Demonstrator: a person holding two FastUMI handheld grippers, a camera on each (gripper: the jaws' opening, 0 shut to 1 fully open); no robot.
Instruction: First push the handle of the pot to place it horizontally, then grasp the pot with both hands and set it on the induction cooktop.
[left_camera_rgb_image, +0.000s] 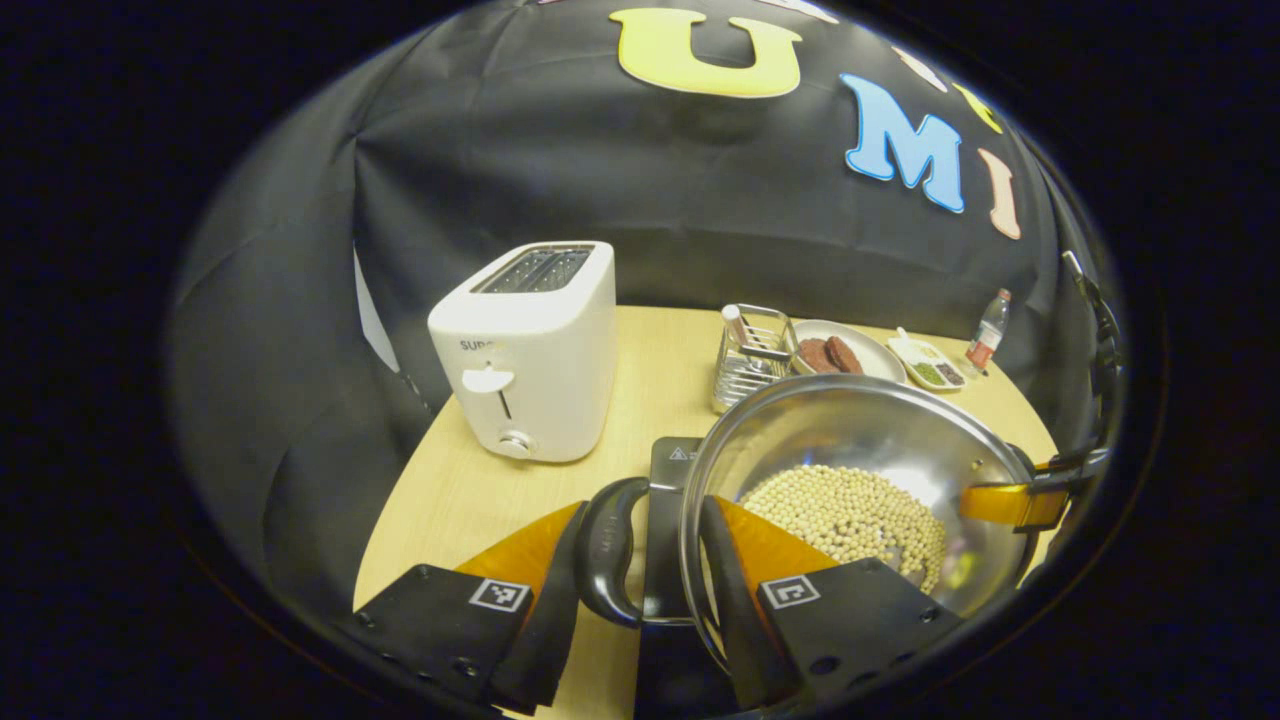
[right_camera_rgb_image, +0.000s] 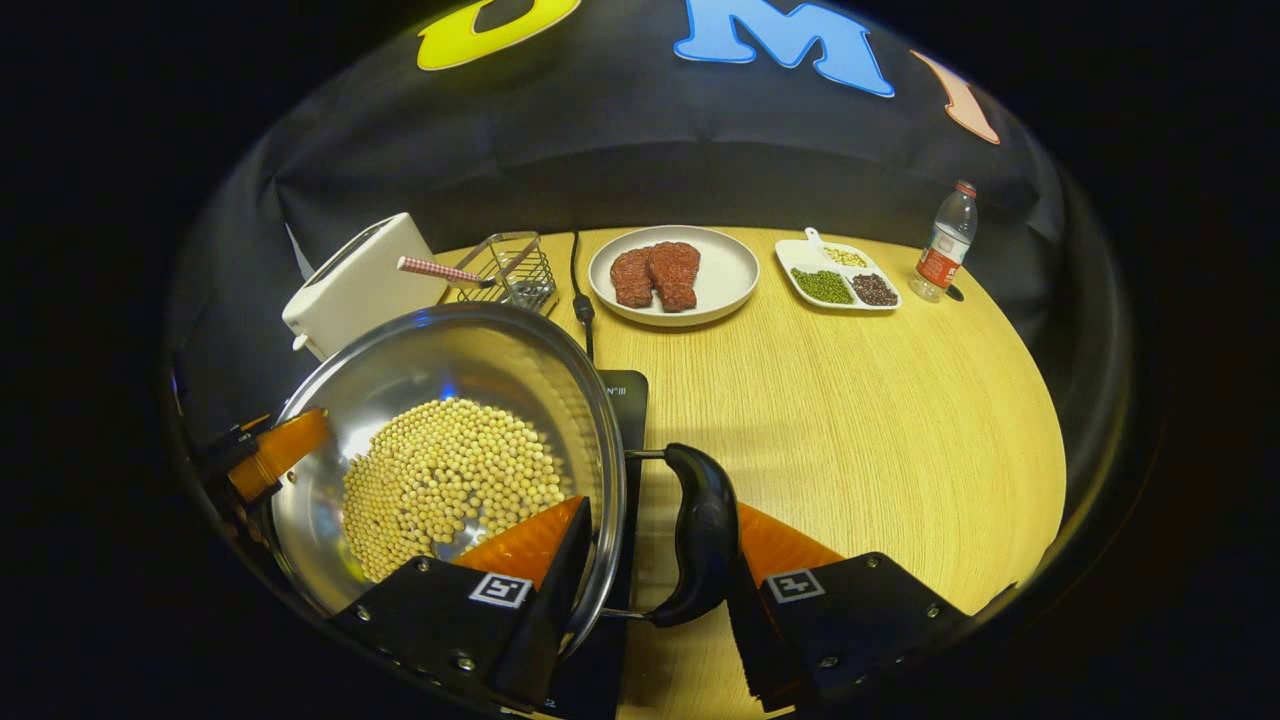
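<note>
While each pair of tongs (left_camera_rgb_image: 640, 560) (right_camera_rgb_image: 650, 560) apparently clamped across pot (left_camera_rgb_image: 850, 450) rim and handle (left_camera_rgb_image: 610, 550), bottle cap clearer rightward.

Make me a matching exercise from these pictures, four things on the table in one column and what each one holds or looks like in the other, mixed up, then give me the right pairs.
Things:
1. pot
2. round plate
3. divided dish
4. wire basket

Descriptions:
A. two reddish-brown meat pieces
B. a heap of pale round beans
C. a striped stick lying across it
D. green, dark and pale contents in separate compartments

Right pairs: 1-B, 2-A, 3-D, 4-C.
</note>
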